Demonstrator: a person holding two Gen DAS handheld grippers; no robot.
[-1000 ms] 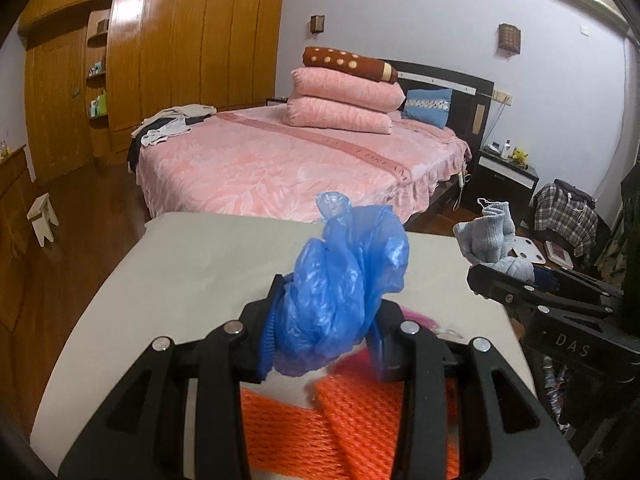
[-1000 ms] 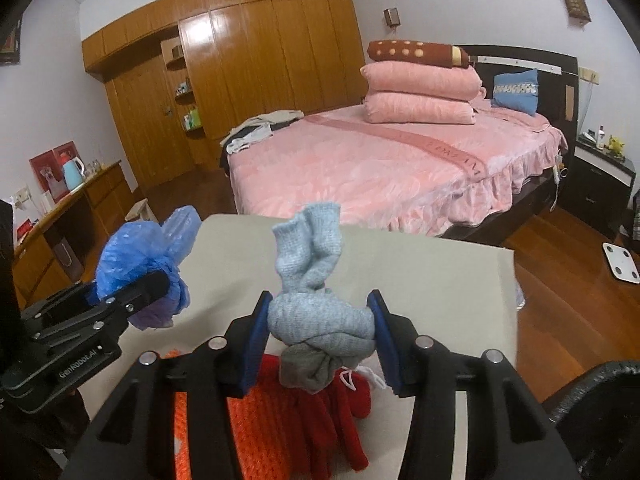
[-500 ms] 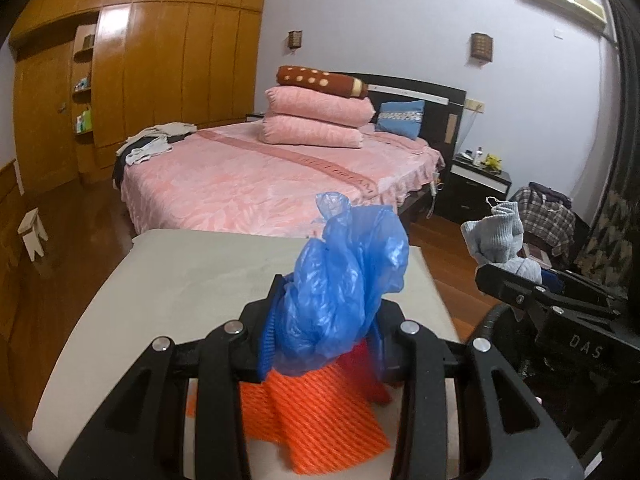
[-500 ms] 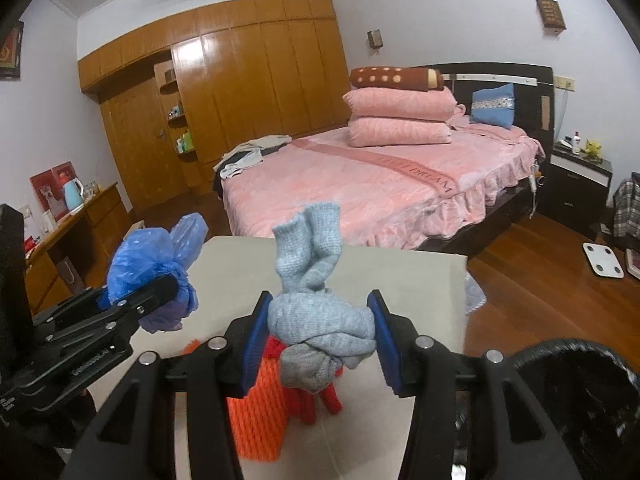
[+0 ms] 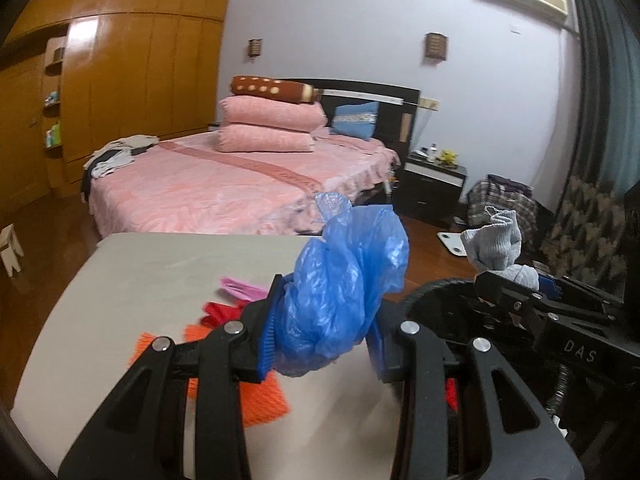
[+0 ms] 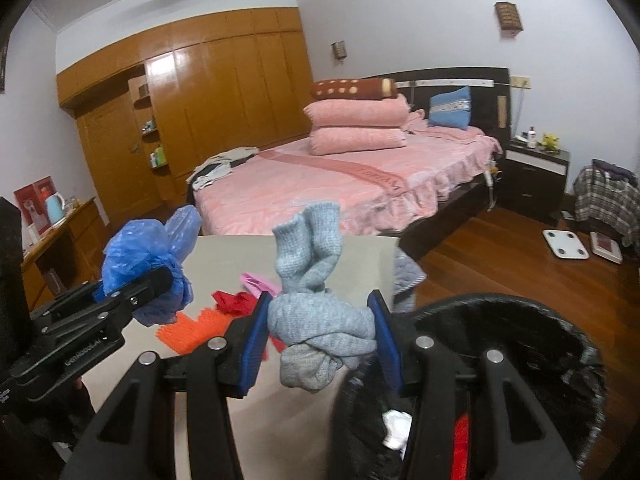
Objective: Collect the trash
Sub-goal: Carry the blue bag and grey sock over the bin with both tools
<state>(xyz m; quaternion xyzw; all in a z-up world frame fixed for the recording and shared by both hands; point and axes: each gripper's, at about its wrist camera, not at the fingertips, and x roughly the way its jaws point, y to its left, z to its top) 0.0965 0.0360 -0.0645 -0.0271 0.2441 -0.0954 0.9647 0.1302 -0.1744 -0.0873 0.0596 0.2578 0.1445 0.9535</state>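
Right wrist view: right tongs (image 6: 320, 330) clamp a knotted grey sock (image 6: 320, 320) beside the black bin (image 6: 520, 344); left tongs (image 5: 324, 340) clamp a blue plastic bag (image 5: 344, 280). Centre each over the bin before releasing.

Pale lilac walls, wooden wardrobe (image 6: 224, 92) wall, pink bed (image 6: 340, 176) – stacked pillows (image 6: 356, 124), dark nightstand (image 6: 536, 176), polished wood floor (image 6: 500, 248)

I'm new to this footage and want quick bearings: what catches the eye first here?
Each gripper clamps a bundle: the left gripper holds a crumpled blue plastic bag, the right gripper a knotted grey sock. A black trash bin gapes at the table's right edge; behind stands a pink bed.
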